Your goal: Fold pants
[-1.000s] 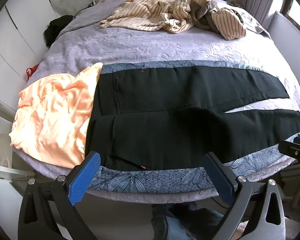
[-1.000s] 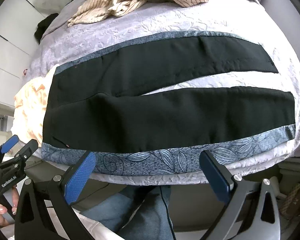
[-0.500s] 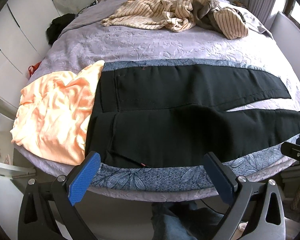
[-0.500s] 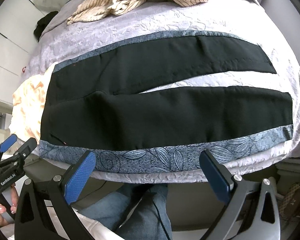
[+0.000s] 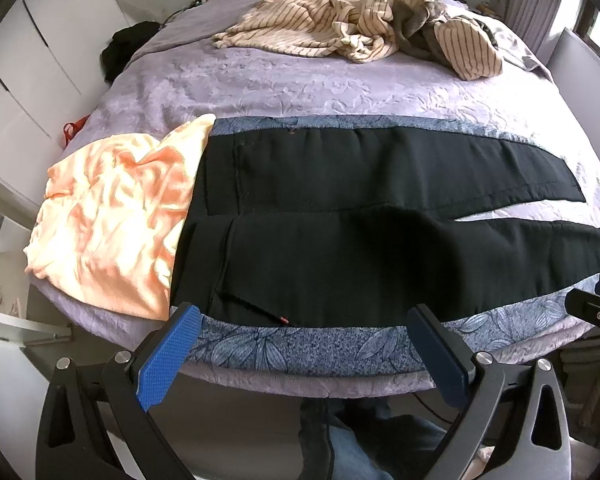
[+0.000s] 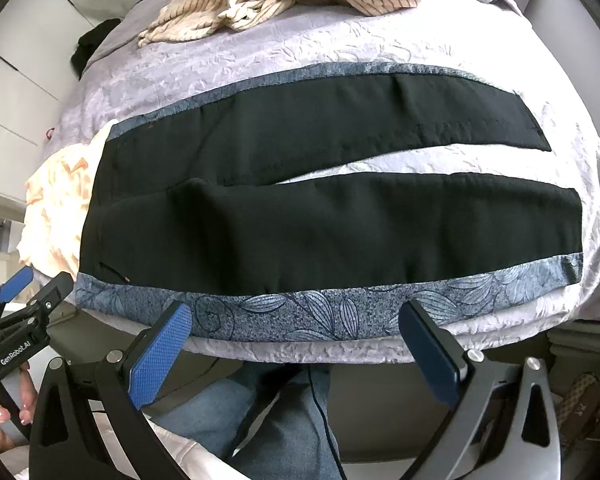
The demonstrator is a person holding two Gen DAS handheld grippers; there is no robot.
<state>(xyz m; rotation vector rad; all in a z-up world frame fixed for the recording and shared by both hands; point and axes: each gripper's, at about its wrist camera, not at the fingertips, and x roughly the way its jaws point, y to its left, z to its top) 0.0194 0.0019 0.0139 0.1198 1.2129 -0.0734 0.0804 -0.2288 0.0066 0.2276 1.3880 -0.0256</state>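
Black pants (image 5: pixel 380 220) lie flat across the bed (image 5: pixel 300 80), legs slightly apart; left gripper (image 5: pixel 300 360) and right gripper (image 6: pixel 296 356) both wide, holding nothing, at the near edge

bed (image 5: pixel 300 88) | on it: pants (image 5: pixel 380 220), orange cloth (image 5: pixel 112 220), striped clothes (image 5: pixel 340 32)
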